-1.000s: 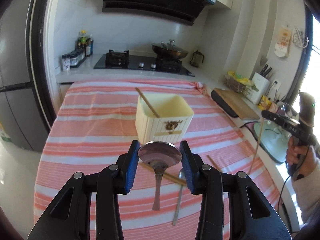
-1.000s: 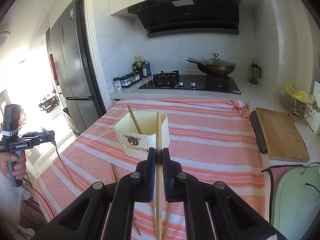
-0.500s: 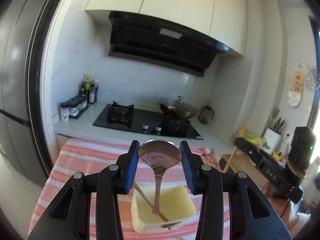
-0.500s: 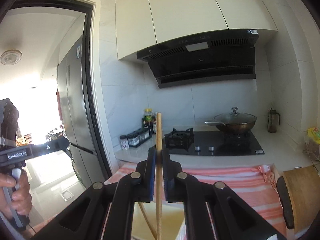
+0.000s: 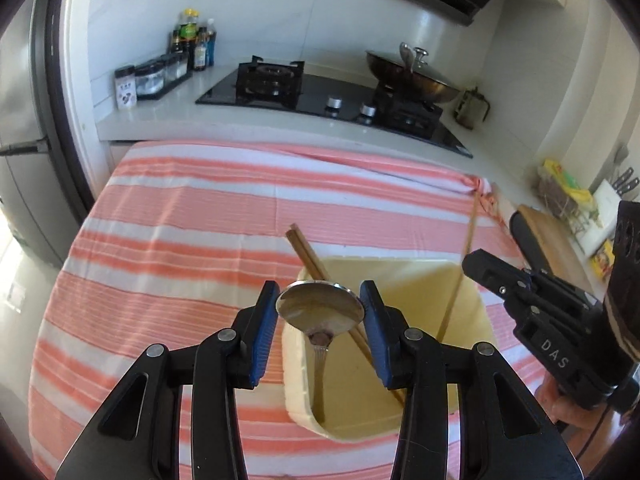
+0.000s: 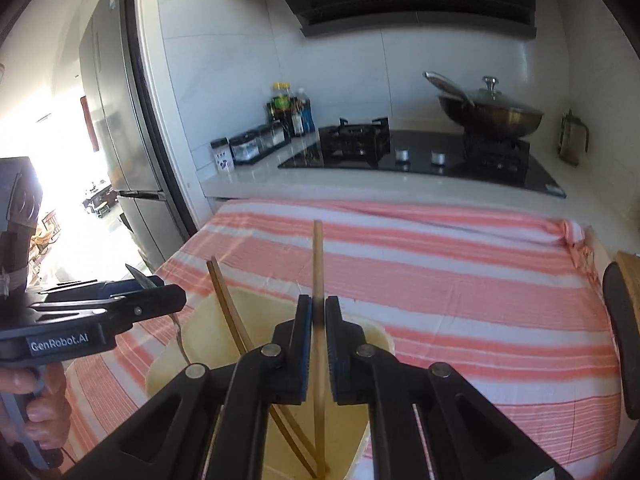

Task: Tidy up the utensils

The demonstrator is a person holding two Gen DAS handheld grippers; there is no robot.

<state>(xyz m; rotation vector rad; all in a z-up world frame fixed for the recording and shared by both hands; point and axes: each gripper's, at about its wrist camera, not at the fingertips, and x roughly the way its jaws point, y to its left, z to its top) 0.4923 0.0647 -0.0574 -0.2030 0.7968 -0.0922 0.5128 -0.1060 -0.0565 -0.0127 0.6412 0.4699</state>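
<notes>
Now, left gripper (image 5: 320,312): clamped the spoon (image 5: 320,309), handle hanging into the holder (image 5: 486,320).
Right gripper (image 6: 318,344): pinched a chopstick (image 6: 318,264), upright, tip inside.

Utensil holder (image 5: 486,320) sits on the striped tablecloth (image 5: 200,216), toward the near edge. In it: a chopstick pair (image 5: 308,256) leaning to 11 o'clock, and the handle of a spoon (image 5: 320,312), bowl uppermost, between the left gripper (image 5: 320,314) fingers. At the holder's 3 o'clock side, a single chopstick (image 6: 318,264) stands in it, in the right gripper (image 6: 318,320). Behind the cloth, at 12 o'clock: gas hob (image 5: 332,96), wok (image 5: 412,78) on its right burner, condiment bottles (image 5: 194,46) at 10 o'clock.
</notes>
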